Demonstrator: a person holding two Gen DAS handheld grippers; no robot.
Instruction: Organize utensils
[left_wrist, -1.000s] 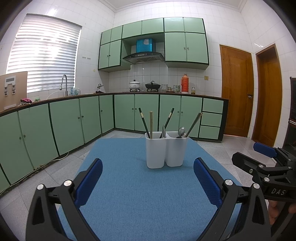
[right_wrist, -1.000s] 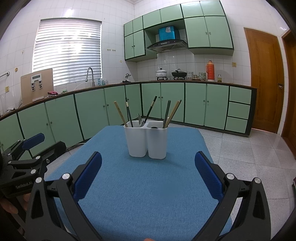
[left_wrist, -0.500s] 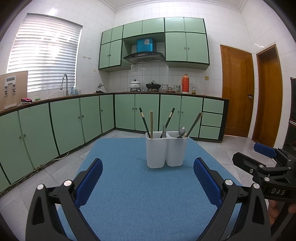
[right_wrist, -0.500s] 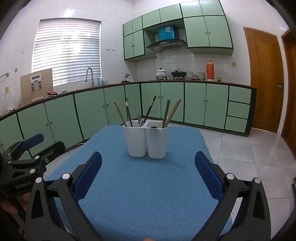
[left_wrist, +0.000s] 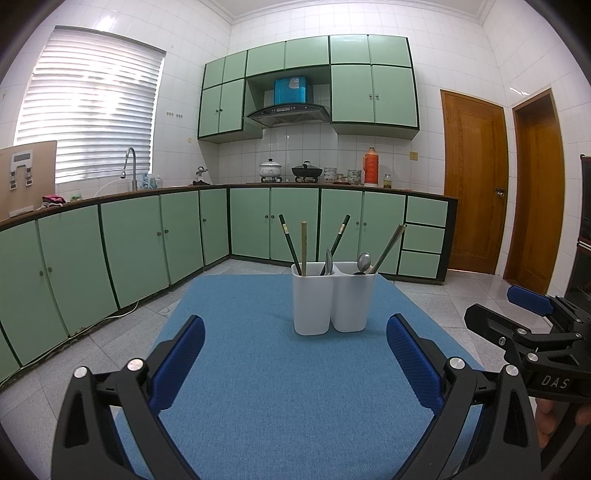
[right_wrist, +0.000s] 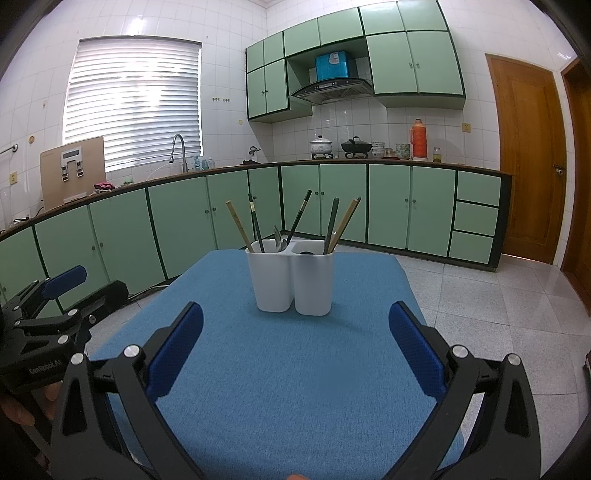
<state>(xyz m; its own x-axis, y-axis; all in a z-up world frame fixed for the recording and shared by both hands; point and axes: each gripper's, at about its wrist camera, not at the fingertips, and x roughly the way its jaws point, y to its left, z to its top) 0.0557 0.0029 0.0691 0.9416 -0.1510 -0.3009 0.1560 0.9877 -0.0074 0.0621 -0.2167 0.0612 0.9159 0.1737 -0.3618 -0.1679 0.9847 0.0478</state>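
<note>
The left gripper (left_wrist: 295, 354) fills the bottom of its own view, its blue pads (left_wrist: 179, 363) spread wide apart with nothing between them, only the blue mat (left_wrist: 280, 406) showing in the gap. The right gripper (right_wrist: 295, 349) sits the same way at the bottom of its view, pads (right_wrist: 415, 354) far apart and gripping nothing. Each gripper also shows in the other's view: the right one at the right edge of the left view, the left one at the left edge of the right view, both off the side of the mat.

Just above the centre of both frames stands the white holder (left_wrist: 334, 297), upright on the far part of the mat and well apart from both grippers. It has two compartments joined side by side. In the left view, the left compartment holds a dark chopstick (left_wrist: 287, 238), a pale chopstick (left_wrist: 303, 245), another dark chopstick (left_wrist: 340, 236) leaning right, and a metal utensil (left_wrist: 328, 260) whose kind I cannot tell. The right compartment holds a spoon (left_wrist: 364, 262) and a pale chopstick (left_wrist: 389, 245) leaning right; the right view shows a dark stick (right_wrist: 332, 223) beside it.

Beyond the mat lies a tiled floor (left_wrist: 443, 295), then green cabinets (left_wrist: 295, 225) across the middle of the frame. A window (left_wrist: 88, 107) sits upper left and wooden doors (left_wrist: 474, 181) at the right
</note>
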